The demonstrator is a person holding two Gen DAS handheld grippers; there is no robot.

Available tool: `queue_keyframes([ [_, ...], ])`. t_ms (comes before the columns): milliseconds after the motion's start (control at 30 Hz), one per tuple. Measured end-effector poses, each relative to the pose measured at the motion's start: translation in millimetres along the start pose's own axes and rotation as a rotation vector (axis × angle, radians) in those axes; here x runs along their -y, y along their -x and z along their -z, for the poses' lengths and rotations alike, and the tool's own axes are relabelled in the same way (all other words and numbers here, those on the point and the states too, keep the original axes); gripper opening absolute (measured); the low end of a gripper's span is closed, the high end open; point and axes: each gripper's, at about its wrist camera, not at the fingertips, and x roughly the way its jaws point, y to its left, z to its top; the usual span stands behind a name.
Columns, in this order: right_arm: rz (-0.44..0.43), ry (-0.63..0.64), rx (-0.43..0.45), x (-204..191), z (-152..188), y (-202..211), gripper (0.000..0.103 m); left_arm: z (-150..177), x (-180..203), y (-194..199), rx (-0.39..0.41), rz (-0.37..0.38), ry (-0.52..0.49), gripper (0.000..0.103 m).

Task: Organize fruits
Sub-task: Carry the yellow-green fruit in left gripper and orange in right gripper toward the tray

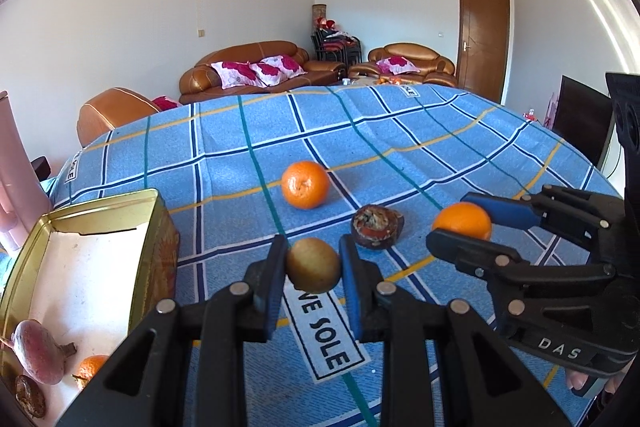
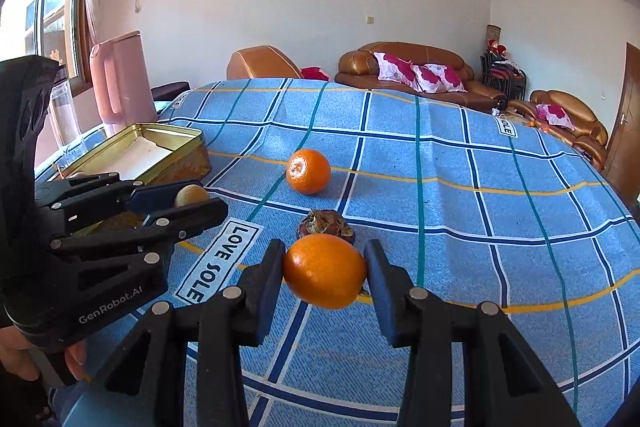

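Blue-padded left gripper [image 1: 313,269] clamped on a brownish kiwi [image 1: 313,270], held between its fingers. Right gripper [image 2: 325,273] clamped on an orange [image 2: 325,271], likewise lifted. Gold tin [image 1: 150,211] sits to the left, nearer the left gripper; likely drop there. Second orange [image 1: 305,184] and dark fruit [image 1: 377,227] lie farther on the blue cloth [image 1: 400,131].

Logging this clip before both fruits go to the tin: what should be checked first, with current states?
1. Left claw shut on the brown fruit: ok.
2. Right claw shut on the held orange: ok.
3. Tin open, floor space free: ok.
4. Both fruits lifted off the cloth: cannot tell.
5. Loose orange and dark fruit out of the claws' way to the tin: ok.
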Motion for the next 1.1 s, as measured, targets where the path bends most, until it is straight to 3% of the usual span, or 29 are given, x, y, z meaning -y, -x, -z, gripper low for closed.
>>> queue_keyframes([
  [1100,-0.003,0.034,0.128,-5,4,24,0.043,4,0,26,0.124,-0.027,0.012,0.027],
])
